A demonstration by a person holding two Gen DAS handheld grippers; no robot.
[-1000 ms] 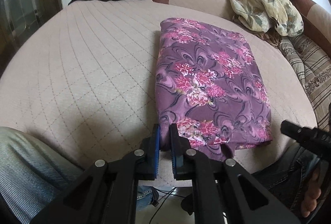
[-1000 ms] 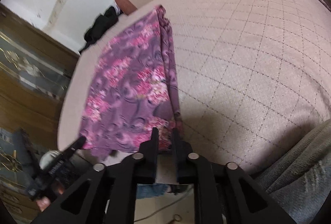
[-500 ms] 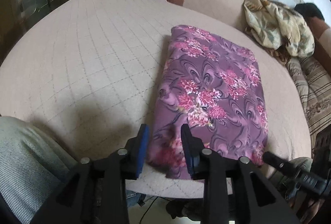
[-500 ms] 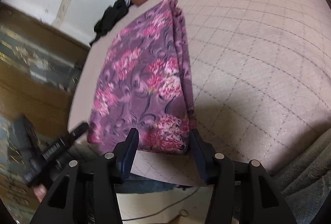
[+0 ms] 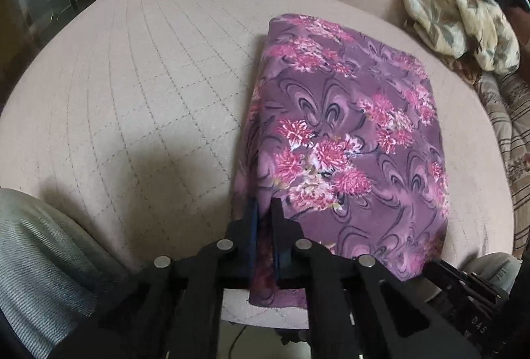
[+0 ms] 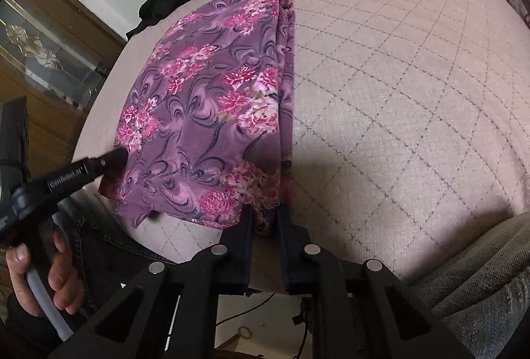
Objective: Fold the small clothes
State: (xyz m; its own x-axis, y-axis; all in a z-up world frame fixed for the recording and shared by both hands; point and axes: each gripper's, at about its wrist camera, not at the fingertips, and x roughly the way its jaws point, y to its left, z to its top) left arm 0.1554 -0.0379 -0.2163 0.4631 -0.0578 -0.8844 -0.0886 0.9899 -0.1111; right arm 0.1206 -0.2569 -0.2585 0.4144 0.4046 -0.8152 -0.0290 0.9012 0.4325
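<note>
Quilted beige diamond-stitched bed cover (image 5: 139,87) carried a soft purple rose-printed folded cloth (image 5: 351,133), rectangular, lying flat near its edge. Left tongs (image 5: 264,216) and right tongs (image 6: 265,219) each pinched a near corner.

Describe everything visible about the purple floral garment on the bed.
The purple floral garment is thin, soft-looking fabric printed with pink flowers and dark swirls. It lies folded into a long, layered rectangle on the quilted beige bedcover, its near end hanging over the edge. The left gripper pinches its near left corner; the right gripper pinches its near right corner, where stacked layers show.
</note>
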